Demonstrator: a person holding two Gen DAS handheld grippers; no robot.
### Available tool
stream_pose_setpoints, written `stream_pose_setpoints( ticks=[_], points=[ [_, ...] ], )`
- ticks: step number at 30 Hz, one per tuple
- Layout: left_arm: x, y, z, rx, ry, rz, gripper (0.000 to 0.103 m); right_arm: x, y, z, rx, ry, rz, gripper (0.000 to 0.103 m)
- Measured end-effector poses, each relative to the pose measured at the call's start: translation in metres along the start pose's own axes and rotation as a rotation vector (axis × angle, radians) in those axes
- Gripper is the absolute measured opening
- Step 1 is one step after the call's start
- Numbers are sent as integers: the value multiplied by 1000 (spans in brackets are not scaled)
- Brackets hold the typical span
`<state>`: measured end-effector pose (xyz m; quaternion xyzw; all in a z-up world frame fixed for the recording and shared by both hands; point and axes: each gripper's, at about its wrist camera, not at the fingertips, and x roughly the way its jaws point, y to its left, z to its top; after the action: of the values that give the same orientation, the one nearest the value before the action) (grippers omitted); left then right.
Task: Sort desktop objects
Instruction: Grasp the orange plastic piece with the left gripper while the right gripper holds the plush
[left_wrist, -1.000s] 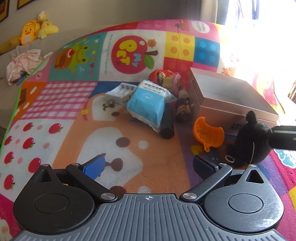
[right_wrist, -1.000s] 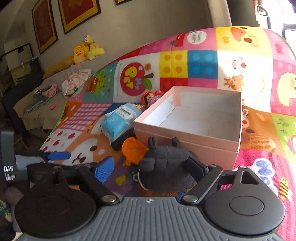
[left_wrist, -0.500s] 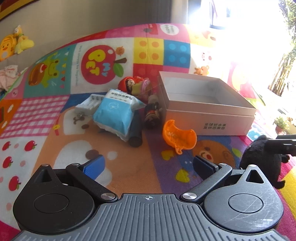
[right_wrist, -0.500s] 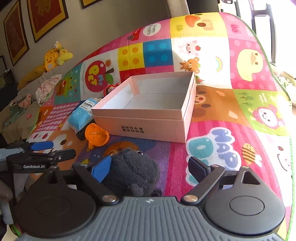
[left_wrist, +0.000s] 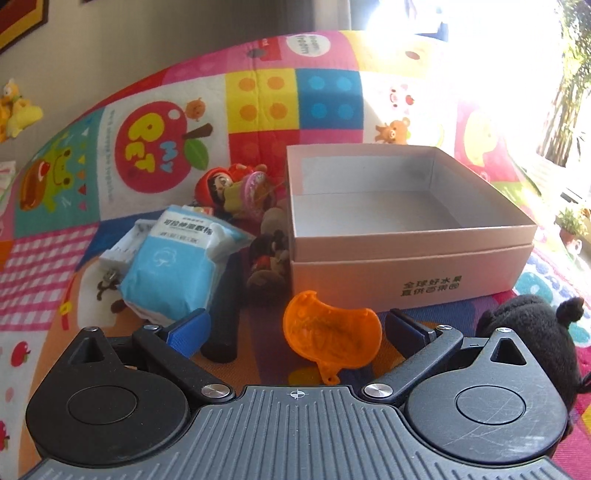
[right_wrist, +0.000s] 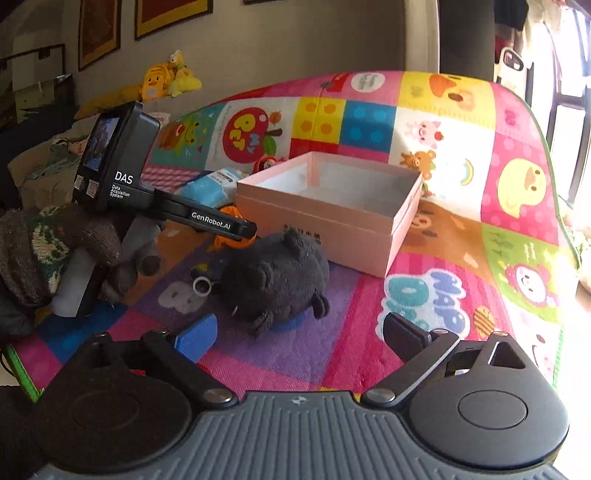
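Note:
An open pink box (left_wrist: 406, 258) sits on the colourful play mat, also in the right wrist view (right_wrist: 325, 218). My left gripper (left_wrist: 295, 326) is open, its fingers on either side of an orange plastic scoop (left_wrist: 330, 341) lying before the box. A black plush toy (right_wrist: 275, 280) lies on the mat ahead of my open, empty right gripper (right_wrist: 297, 332); it also shows at the right edge of the left wrist view (left_wrist: 535, 339). A blue tissue pack (left_wrist: 177, 266), a black cylinder (left_wrist: 225, 314) and small dolls (left_wrist: 229, 188) lie left of the box.
The left hand-held gripper body (right_wrist: 122, 177) and gloved hand (right_wrist: 55, 243) stand at the left of the right wrist view. A white battery case (left_wrist: 122, 247) lies under the tissue pack. Yellow plush toys (right_wrist: 166, 77) sit on a sofa behind the mat.
My right gripper let go of the black plush and pulled back; the plush now lies on the mat. My left gripper moved forward and now brackets the orange scoop.

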<state>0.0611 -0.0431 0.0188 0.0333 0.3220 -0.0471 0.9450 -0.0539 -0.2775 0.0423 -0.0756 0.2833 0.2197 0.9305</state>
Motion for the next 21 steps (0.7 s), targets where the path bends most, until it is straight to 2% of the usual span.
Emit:
stream_pose_setpoints(
  ticks=[4,6,10,11,13,14,16,17,18,21],
  points=[
    [-14,24,-3,-98,2,72,103,30,10,33,8,-2,-24,97],
    [-19,33,-5,-121,15,97,103,51,18,43,31,33,-35,98],
    [-31,50,-10,-150,6,119,103,95,41,41,-20,140,-128,98],
    [-35,53,-11,-158,-3,111,103,99,43,37,-25,157,-127,93],
    [-41,57,-14,-154,-30,83,103,97,44,30,-39,119,-146,78],
    [-42,57,-16,-144,-38,67,103,93,39,31,-18,111,-104,77],
    [-41,52,-17,-113,-41,19,103,81,18,35,113,92,44,77],
    [-39,48,-18,-99,-41,-1,103,75,11,36,153,76,81,77],
    [-37,43,-18,-83,-42,-18,103,68,5,37,176,54,90,77],
    [-27,23,-17,-8,-40,-58,103,47,-9,34,189,9,45,77]
  ],
)
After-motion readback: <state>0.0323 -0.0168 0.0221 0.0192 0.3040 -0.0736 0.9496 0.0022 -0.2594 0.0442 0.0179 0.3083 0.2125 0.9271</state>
